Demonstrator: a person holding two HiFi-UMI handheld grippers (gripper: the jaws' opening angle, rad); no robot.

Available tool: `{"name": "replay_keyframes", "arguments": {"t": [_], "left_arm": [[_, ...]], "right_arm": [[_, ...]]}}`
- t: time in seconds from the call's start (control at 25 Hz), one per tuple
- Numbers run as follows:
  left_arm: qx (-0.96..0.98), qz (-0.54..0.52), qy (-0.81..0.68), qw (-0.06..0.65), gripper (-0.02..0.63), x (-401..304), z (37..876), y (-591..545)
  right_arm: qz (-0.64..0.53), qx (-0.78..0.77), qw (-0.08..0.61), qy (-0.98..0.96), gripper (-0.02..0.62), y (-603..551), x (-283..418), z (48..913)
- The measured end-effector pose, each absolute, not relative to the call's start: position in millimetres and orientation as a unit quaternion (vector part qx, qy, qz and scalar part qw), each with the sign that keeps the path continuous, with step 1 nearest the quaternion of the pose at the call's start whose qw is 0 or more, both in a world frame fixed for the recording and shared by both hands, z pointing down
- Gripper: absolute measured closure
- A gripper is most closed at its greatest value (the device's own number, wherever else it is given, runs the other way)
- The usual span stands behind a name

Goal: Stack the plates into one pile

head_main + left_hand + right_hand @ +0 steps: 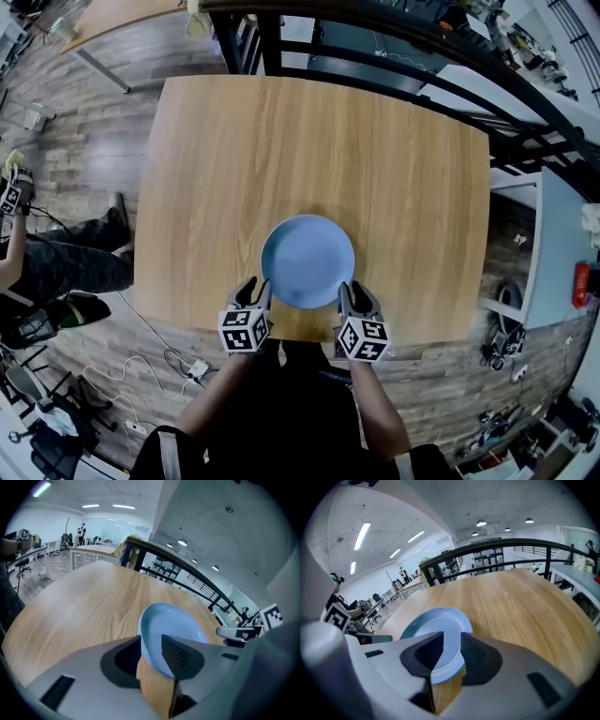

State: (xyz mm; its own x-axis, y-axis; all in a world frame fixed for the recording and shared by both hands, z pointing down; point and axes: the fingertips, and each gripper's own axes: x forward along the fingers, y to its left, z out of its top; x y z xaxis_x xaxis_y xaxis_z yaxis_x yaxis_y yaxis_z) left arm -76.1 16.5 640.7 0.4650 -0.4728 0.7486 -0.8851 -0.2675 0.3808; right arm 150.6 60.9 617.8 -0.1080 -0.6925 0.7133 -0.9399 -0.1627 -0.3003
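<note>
A light blue plate [307,261] lies on the wooden table [281,141] close to its near edge; its rim looks layered, as with a pile, but I cannot tell how many plates there are. My left gripper [255,289] is at the plate's near left rim, my right gripper [354,292] at its near right rim. In the left gripper view the blue plate [173,630] shows through the gap of the left gripper [151,651], whose jaws stand apart. In the right gripper view the plate [436,625] lies beyond the right gripper [452,653], whose pads do not press on it.
A black railing [375,37] runs along the table's far side. A person [66,262] sits on the floor at the left. Cables [178,366] lie on the floor by the near left corner. A white desk [553,244] stands at the right.
</note>
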Motion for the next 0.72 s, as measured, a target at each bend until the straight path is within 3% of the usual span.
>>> {"name": "replay_keyframes", "arguments": {"t": [0.72], "left_arm": [[0.851, 0.109, -0.446, 0.254, 0.575, -66.4, 465.1, -21.7]], "right_arm": [[0.197, 0.67, 0.021, -0.716, 0.548, 19.8, 144.1, 426.3]]}}
